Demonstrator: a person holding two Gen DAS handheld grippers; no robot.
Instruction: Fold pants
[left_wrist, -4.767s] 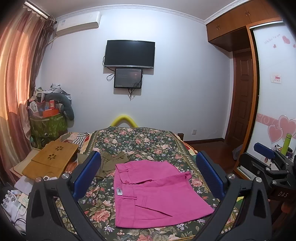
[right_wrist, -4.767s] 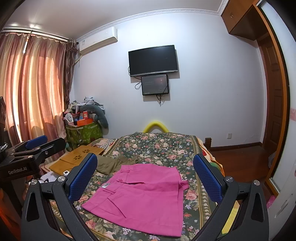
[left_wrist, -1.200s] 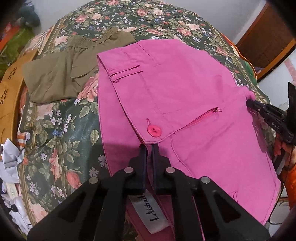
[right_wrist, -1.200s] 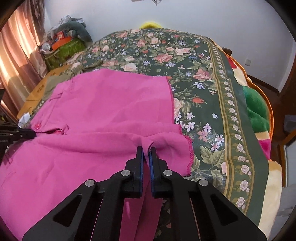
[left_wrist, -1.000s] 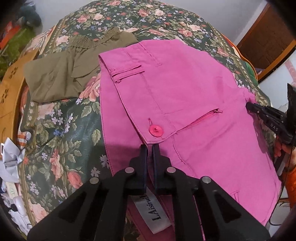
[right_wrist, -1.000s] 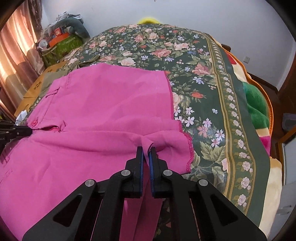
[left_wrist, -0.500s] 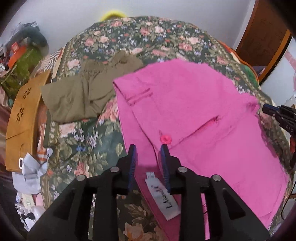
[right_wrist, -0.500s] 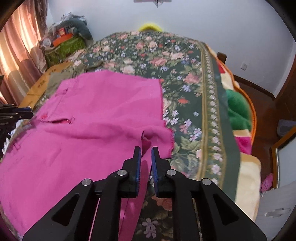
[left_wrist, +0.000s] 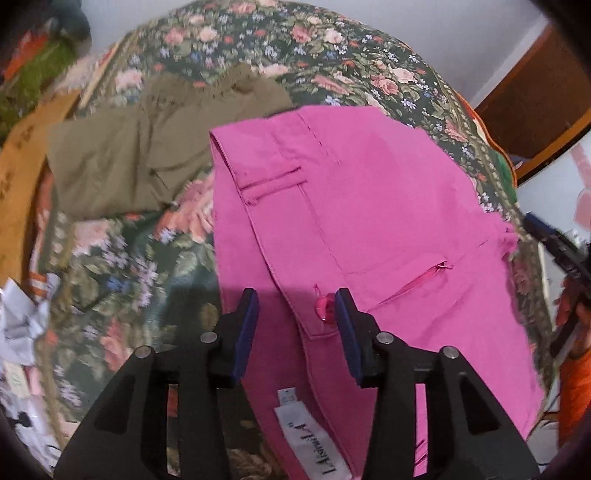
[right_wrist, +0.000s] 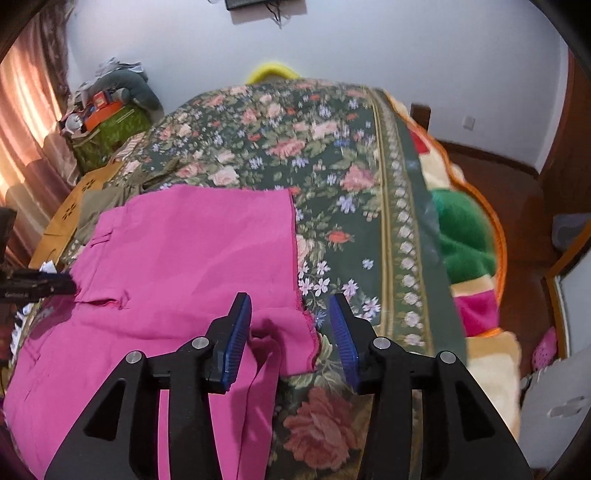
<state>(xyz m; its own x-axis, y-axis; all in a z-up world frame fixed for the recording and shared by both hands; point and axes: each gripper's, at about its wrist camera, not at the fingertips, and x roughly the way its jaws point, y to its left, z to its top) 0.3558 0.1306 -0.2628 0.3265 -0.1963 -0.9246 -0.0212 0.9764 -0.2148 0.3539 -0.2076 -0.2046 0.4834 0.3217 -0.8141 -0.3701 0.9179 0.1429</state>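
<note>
Pink pants (left_wrist: 369, 221) lie on the floral bedspread (left_wrist: 140, 258), partly folded over, with a pink button (left_wrist: 322, 309) and a white label (left_wrist: 314, 439) showing. My left gripper (left_wrist: 295, 314) is open and empty, above the waistband near the button. My right gripper (right_wrist: 290, 321) is open and empty, above the bunched leg hem of the pants (right_wrist: 184, 258). Each gripper shows at the edge of the other's view.
Olive-green pants (left_wrist: 147, 155) lie on the bed left of the pink pants. A wooden lap tray (left_wrist: 18, 166) and papers (left_wrist: 22, 314) sit at the bed's left side. A green and red blanket (right_wrist: 465, 236) hangs off the right edge.
Both grippers were shut on the pink pants a second ago. They have opened, let the fabric drop, and pulled back a little. The pants now lie folded over on the bed.
</note>
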